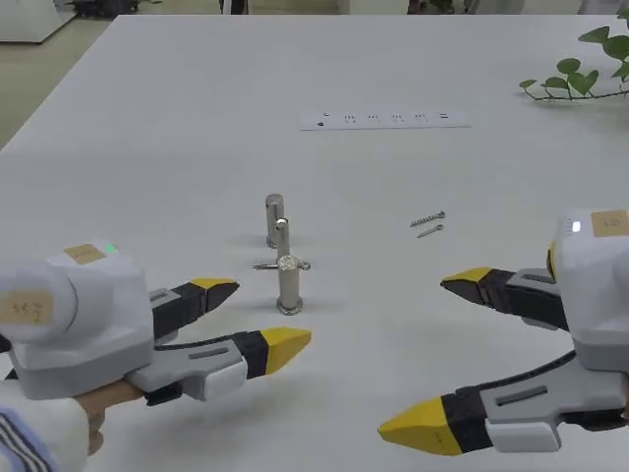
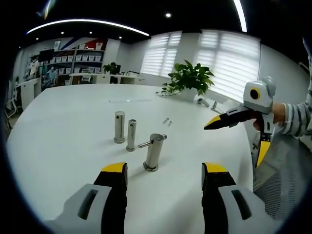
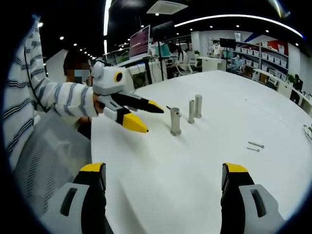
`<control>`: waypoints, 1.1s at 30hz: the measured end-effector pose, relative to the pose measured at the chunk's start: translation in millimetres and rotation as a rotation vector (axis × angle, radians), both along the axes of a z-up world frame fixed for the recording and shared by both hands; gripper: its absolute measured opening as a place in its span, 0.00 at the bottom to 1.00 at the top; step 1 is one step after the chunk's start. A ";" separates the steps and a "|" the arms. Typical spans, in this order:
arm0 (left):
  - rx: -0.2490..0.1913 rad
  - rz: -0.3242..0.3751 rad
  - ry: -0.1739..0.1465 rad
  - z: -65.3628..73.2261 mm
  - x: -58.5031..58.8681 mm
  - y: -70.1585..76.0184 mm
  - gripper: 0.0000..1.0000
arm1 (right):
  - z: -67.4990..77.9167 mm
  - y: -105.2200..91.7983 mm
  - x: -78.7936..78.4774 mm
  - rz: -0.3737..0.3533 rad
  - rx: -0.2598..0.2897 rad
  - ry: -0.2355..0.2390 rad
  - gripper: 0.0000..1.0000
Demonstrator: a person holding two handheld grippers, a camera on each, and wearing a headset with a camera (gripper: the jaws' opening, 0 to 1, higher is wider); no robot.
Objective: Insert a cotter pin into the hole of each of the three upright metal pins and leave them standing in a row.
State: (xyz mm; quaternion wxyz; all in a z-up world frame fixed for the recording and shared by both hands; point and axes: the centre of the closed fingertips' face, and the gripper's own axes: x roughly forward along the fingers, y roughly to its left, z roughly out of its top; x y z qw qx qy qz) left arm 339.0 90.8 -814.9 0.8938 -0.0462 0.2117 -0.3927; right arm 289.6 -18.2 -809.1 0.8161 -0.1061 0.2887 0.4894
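My left gripper (image 1: 263, 313) and right gripper (image 1: 418, 355) jaws apart, empty, three pins (image 1: 282, 236) upright in a row on the table (image 1: 393, 59), nearest pin (image 1: 288, 287) holding a cotter pin (image 1: 267, 265), two loose cotter pins (image 1: 428, 224) to their right

- Table (image 1: 177, 118): plain white.
- Metal pins (image 1: 288, 285), centre of the head view: shiny silver.
- Loose cotter pins (image 1: 428, 224): silver.
- Left gripper (image 1: 265, 313) and right gripper (image 1: 417, 355): pale grey bodies, black jaws, yellow tips.
- Plant (image 1: 580, 79), upper right: green.
- Sleeve (image 3: 58, 100): white with dark stripes.
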 end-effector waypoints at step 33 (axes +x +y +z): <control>0.057 -0.017 -0.062 22.6 93.1 0.9 0.38 | 2.1 -1.9 0.0 -0.025 0.015 0.013 0.99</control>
